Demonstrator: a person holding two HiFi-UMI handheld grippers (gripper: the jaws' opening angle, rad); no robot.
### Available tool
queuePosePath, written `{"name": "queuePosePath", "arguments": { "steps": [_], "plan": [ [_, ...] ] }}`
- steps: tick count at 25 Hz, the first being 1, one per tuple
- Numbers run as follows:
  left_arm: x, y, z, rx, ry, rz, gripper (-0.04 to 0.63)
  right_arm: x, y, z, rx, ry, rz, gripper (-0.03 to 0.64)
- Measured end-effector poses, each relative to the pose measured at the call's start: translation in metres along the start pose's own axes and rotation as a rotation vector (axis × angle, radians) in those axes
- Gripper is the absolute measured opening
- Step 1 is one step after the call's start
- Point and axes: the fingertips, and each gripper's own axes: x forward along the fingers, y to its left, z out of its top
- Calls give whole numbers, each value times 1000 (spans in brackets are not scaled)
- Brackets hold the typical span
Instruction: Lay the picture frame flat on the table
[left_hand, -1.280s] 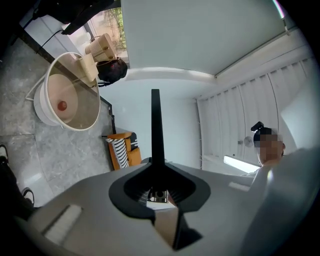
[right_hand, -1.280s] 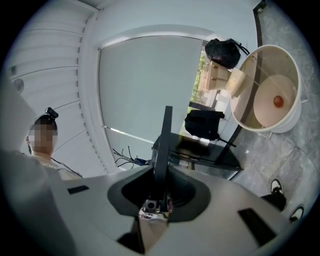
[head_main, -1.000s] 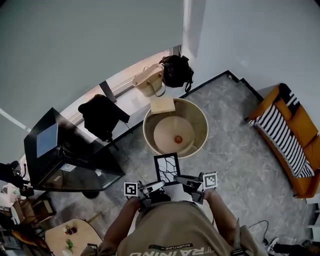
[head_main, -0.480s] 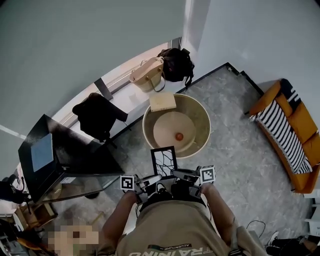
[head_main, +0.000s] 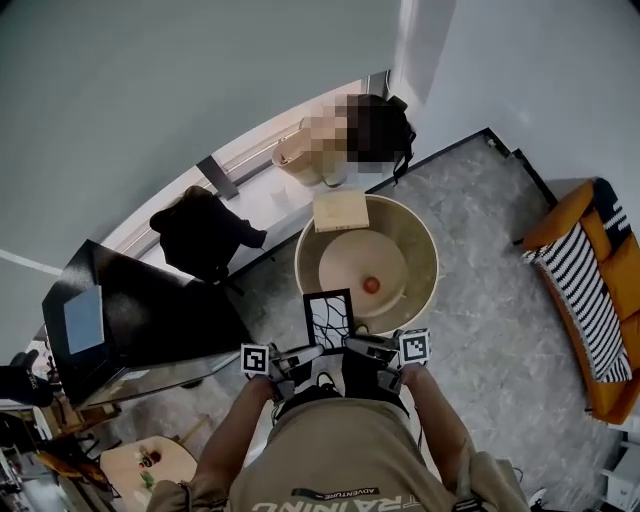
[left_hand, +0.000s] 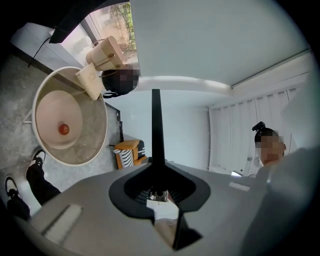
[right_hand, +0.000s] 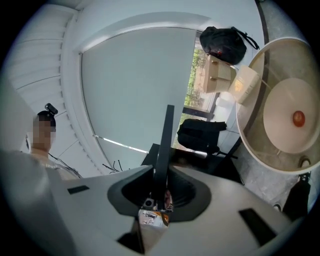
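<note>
While it is held upright in the air before the person's torso, the black-edged rectangular picture frame (head_main: 330, 318) (white print, black branching lines) is not yet on the round beige bench (head_main: 420, 300). From the head view its top overlaps the bench's near rim. The left gripper (head_main: 312, 353) has its jaws closed on the frame's lower left part. The right gripper (head_main: 355, 347) has its jaws closed on the lower right part. Both gripper views show the frame edge-on, a thin dark bar rising from between the jaws. On the bench, a small orange-red ball (head_main: 371, 285) sits in the pale central disc, and a flat tan box (head_main: 341, 210) lies at the far rim.
</note>
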Motion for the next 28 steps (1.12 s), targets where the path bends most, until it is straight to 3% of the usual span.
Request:
{"name": "queuePosePath", "arguments": {
  "steps": [10,15,20,28],
  "plan": [
    [45,35,78,-19,-56,41,74,0,-43,89,27,44,17,71],
    [51,67,106,-69,-71,70,74,7,-88,106,104,74,-18,71],
    [55,113,130,-139,-78,62,74,10,-134,125,126,37,-41,71],
    [35,234,168,-212,-67,120,74,30,-261,128,195,18,-65,71]
  ]
}}
